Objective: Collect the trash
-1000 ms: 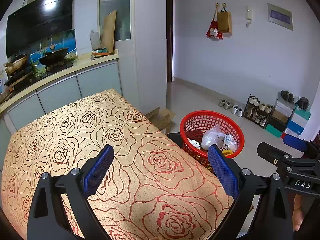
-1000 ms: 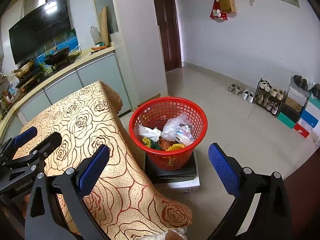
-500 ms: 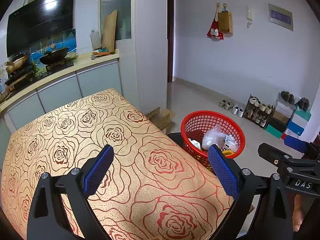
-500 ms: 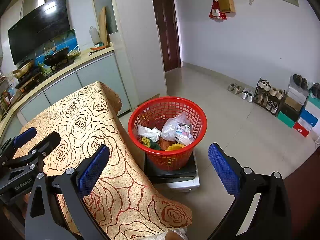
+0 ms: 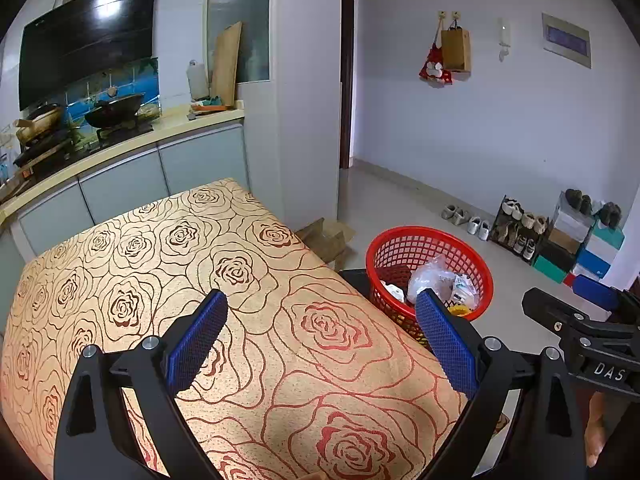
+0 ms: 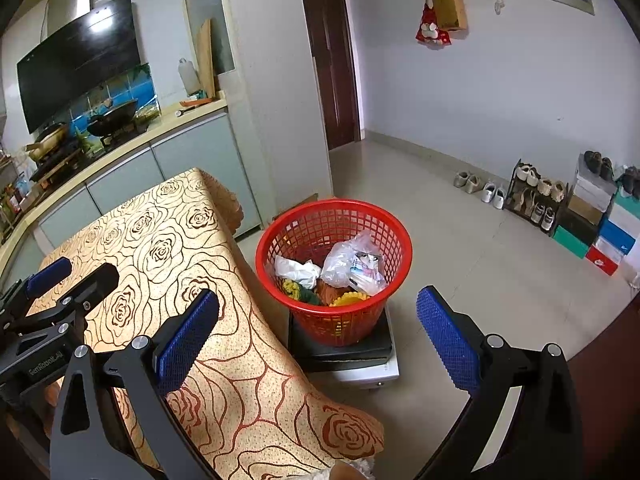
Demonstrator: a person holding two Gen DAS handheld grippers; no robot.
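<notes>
Since both my left tongs and right tongs are spread and carry nothing, I judge the trash in the red basket, right of the worktop, light, soft, crinkly; pinch a bag fold.

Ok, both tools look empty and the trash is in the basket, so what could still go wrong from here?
1. The red basket sits raised on a dark box right beside the tablecloth's hanging edge; a tug on the cloth might tip it.
2. The clear bag is piled near the rim, so a knock could spill it.
3. The left tool and right tool are open and close together; they could collide.
</notes>
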